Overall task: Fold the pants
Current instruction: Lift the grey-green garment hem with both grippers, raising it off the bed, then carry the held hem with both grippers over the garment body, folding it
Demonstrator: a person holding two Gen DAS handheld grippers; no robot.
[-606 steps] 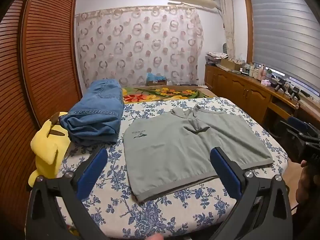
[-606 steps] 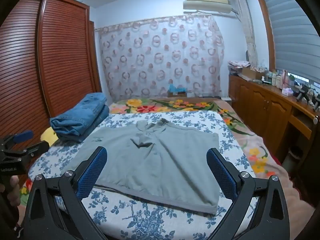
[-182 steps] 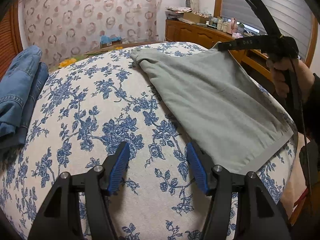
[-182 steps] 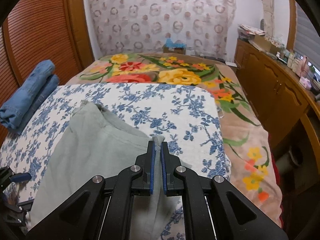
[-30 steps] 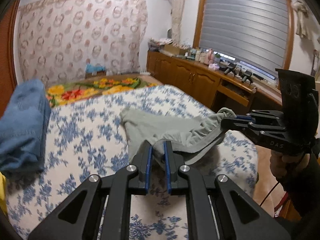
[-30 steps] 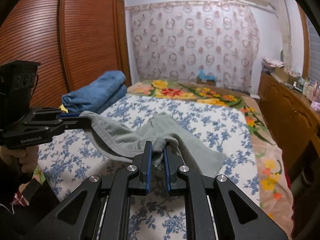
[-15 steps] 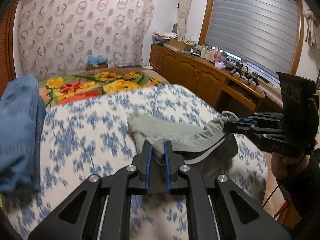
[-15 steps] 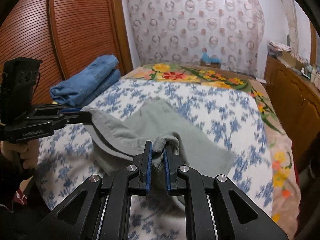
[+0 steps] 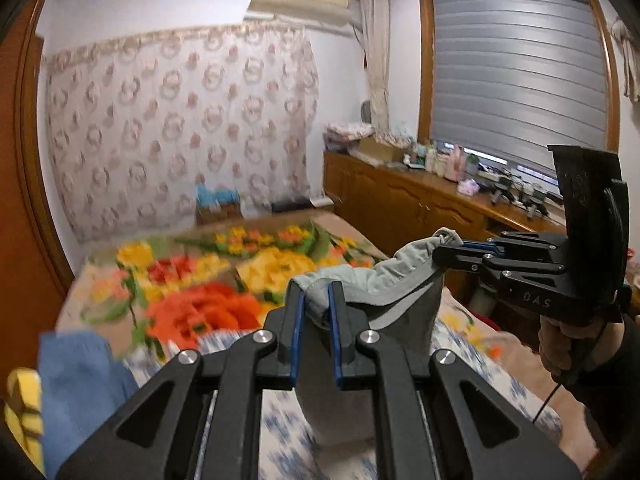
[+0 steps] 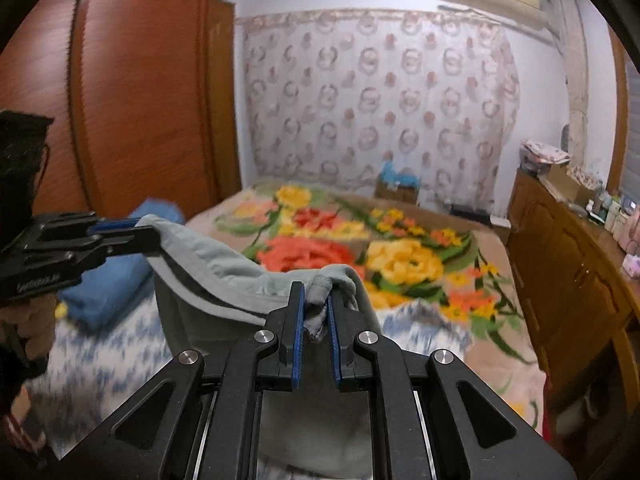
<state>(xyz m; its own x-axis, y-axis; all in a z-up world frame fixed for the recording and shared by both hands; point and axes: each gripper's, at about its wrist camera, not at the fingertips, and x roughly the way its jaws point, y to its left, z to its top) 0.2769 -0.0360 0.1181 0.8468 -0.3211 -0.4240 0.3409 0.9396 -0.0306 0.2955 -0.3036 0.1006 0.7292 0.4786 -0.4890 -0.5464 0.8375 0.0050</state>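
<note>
The grey-green pants (image 9: pixel 372 280) hang in the air over the bed, held by their top edge between both grippers. My left gripper (image 9: pixel 316 296) is shut on one corner of the fabric; it also shows at the left of the right wrist view (image 10: pixel 150 228). My right gripper (image 10: pixel 316 300) is shut on the other corner; it shows at the right of the left wrist view (image 9: pixel 444 246). The cloth sags between the two grips (image 10: pixel 216 276) and its lower part hangs down toward the mattress.
The bed has a blue-flower sheet (image 10: pixel 100 364) and a bright flower blanket (image 10: pixel 320 248) beyond it. Folded blue jeans (image 10: pixel 116 276) lie at the bed's left. A yellow plush toy (image 9: pixel 20 404) sits by them. Wooden cabinets (image 9: pixel 400 208) line the right wall.
Both grippers have risen with the pants; the fabric has lifted further off the sheet and the views have tilted up toward the far wall.
</note>
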